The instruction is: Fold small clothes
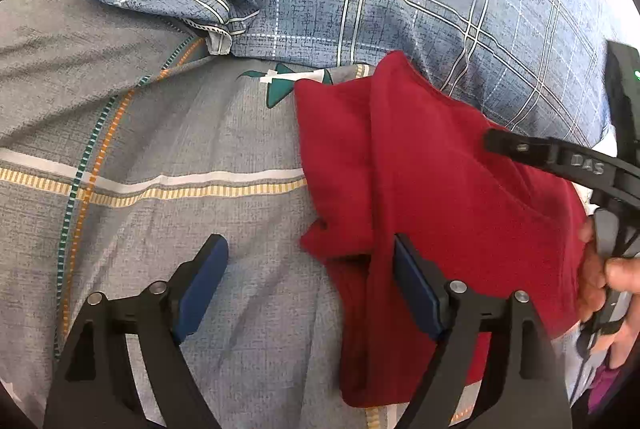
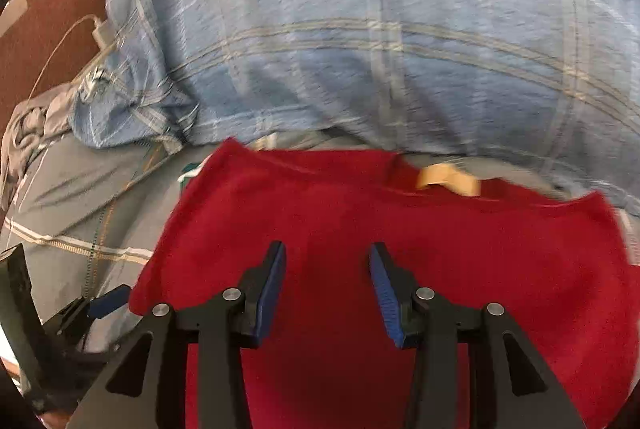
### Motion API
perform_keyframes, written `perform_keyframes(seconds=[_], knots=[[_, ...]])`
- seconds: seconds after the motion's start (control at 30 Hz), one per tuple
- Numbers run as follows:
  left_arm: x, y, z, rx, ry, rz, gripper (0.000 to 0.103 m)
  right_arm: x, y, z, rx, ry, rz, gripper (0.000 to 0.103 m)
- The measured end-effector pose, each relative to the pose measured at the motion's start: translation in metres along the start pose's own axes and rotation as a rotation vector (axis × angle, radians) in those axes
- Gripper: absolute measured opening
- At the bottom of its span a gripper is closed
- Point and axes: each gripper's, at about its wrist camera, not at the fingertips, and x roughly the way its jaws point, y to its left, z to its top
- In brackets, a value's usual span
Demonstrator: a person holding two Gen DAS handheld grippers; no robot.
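Judging progress, I see the red garment (image 2: 400,249) partly folded on the bed (image 1: 140,149); both grippers' fingers spread, holding nothing.

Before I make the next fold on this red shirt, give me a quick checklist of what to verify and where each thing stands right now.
1. Left gripper jaws open, nothing held: ok.
2. Right gripper jaws open, nothing held: ok.
3. Red shirt lying on the grey bedsheet: ok.
4. Shirt smooth before folding: not ok; the left wrist view shows a raised fold running down its near-left part.
5. Collar end located: ok; the tan neck label sits at the far edge, by the blue plaid pillow.
6. Left gripper lined up on a shirt edge: cannot tell; one finger lies over the red cloth, the other over bare sheet.
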Motion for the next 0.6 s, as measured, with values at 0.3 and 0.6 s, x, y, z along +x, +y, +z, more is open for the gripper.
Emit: perform_keyframes(seconds=[0.3,0.6], knots=[[0.002,0.0,0.001,0.001,0.009,-0.008,0.083,0.02,0.016,-0.014,-0.097,-0.045,-0.06,0.079],[0.002,-0.001,-0.001,0.004,0.001,-0.006,0.084,0.02,0.018,-0.017,-0.104,-0.074,-0.062,0.089]])
